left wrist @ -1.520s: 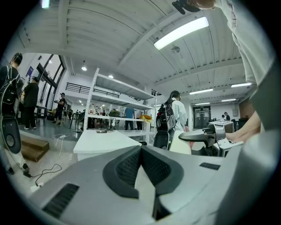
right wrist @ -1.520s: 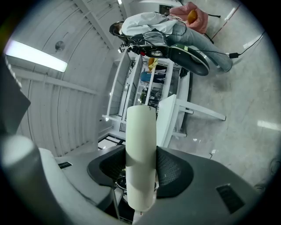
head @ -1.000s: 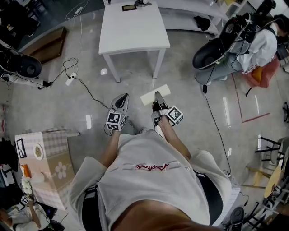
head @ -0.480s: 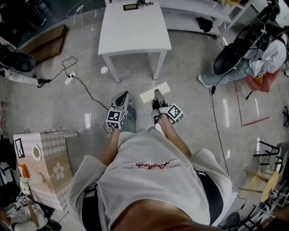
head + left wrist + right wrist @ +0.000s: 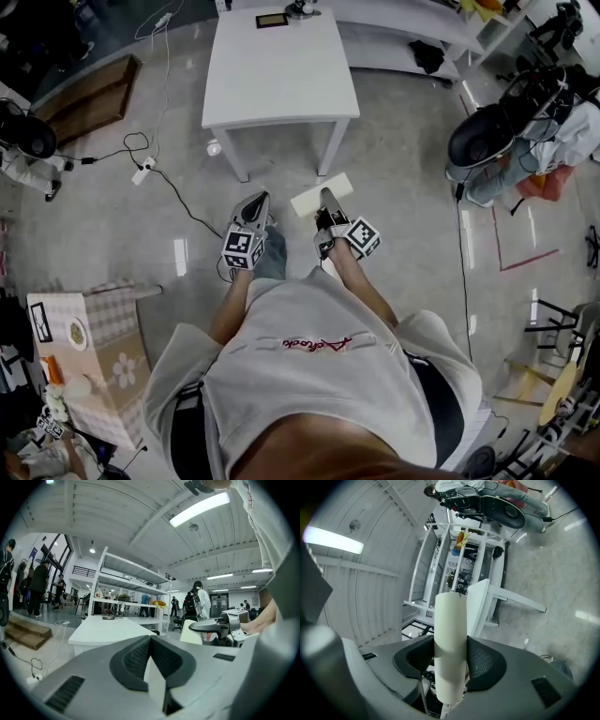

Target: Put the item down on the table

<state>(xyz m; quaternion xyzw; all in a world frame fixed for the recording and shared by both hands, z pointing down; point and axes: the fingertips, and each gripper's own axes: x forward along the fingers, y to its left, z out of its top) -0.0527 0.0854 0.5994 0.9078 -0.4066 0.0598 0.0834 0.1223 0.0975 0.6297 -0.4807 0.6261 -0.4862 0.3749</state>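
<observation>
The right hand-held gripper (image 5: 327, 200) is clamped on a cream-coloured item (image 5: 311, 200), with both ribbed pads (image 5: 483, 660) pressed against its sides at a partly open setting. The item stands out past the jaw tips (in the head view it lies roughly crosswise to the jaws). It is held in the air over the floor (image 5: 403, 216), on the person's side of the white desk (image 5: 279, 66) and not touching it. The left hand-held gripper (image 5: 257, 201) is level beside the right one, jaws closed together with nothing between them. A cable (image 5: 173, 186) lies on the floor to the left.
</observation>
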